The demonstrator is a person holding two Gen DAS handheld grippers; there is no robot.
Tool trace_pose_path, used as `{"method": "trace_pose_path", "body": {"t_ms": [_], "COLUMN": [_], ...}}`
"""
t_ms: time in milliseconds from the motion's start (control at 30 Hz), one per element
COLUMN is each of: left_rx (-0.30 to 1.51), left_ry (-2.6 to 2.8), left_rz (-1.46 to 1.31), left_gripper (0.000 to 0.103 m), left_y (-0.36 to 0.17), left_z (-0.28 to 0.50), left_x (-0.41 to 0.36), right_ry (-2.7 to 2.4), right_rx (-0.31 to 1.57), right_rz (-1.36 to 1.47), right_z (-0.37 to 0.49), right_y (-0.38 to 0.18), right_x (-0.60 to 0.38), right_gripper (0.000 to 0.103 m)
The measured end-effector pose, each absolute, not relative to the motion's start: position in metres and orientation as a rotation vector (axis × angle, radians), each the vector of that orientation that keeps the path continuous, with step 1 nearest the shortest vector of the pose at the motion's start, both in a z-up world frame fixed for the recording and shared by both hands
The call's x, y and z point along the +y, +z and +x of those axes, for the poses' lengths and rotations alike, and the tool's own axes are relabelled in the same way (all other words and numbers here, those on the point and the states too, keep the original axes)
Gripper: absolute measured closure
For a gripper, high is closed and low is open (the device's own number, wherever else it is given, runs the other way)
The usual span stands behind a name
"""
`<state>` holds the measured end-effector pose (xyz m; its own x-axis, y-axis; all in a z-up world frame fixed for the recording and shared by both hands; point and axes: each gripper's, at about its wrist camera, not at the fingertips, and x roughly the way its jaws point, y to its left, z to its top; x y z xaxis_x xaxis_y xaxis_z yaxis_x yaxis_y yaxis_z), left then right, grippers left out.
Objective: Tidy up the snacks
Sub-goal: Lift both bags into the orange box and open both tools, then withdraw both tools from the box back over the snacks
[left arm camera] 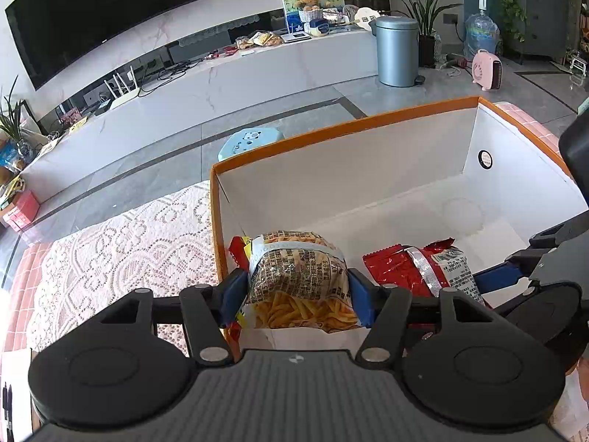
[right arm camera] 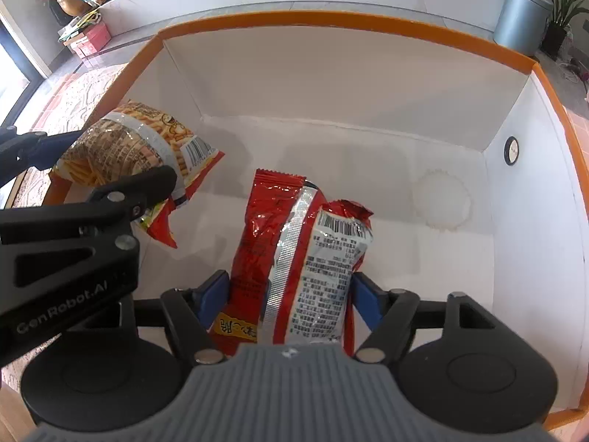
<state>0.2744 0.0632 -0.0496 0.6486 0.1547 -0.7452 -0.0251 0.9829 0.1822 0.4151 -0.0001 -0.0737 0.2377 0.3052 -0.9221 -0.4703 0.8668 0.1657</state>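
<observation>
Left wrist view: we lower fries bag point(left arm camera: 298, 280), pinched by left gripper point(left arm camera: 296, 294), at box point(left arm camera: 342, 125) near-left corner; right gripper point(right arm camera: 291, 298) clamps red snack bag point(right arm camera: 294, 258) mid-box. Next, we judge: release both.

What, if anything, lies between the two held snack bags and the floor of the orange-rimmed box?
Nothing visible does. The fries snack bag sits between the left gripper pads, and the red snack bag between the right gripper pads, both over the box, whose white floor below and beyond them shows bare.
</observation>
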Motion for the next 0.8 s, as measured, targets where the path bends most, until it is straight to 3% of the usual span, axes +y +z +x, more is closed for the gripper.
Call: {"method": "trace_pose_path", "body": {"t_ms": [233,333,800], "left_rx": [0.807,0.758,0.644], "left_ry": [0.115,0.145,0.198], "left_rz": [0.164,0.194,0.123], "left_gripper": [0.027,0.014,0.013], "left_y": [-0.042,-0.035,0.005], "left_z": [0.268,0.264,0.223], "left_x": [0.061,0.057,0.056], "right_ry": [0.526,0.516,0.514], "right_rx": [1.224,1.211,1.099], "right_rz": [-0.153,-0.146,-0.140], "right_z": [0.423,0.425,0.398], "right_y": [-0.070,-0.065,-0.020], "right_x": [-0.003,-0.003,-0.020], "right_gripper": [0.028,0.021,0.013]}}
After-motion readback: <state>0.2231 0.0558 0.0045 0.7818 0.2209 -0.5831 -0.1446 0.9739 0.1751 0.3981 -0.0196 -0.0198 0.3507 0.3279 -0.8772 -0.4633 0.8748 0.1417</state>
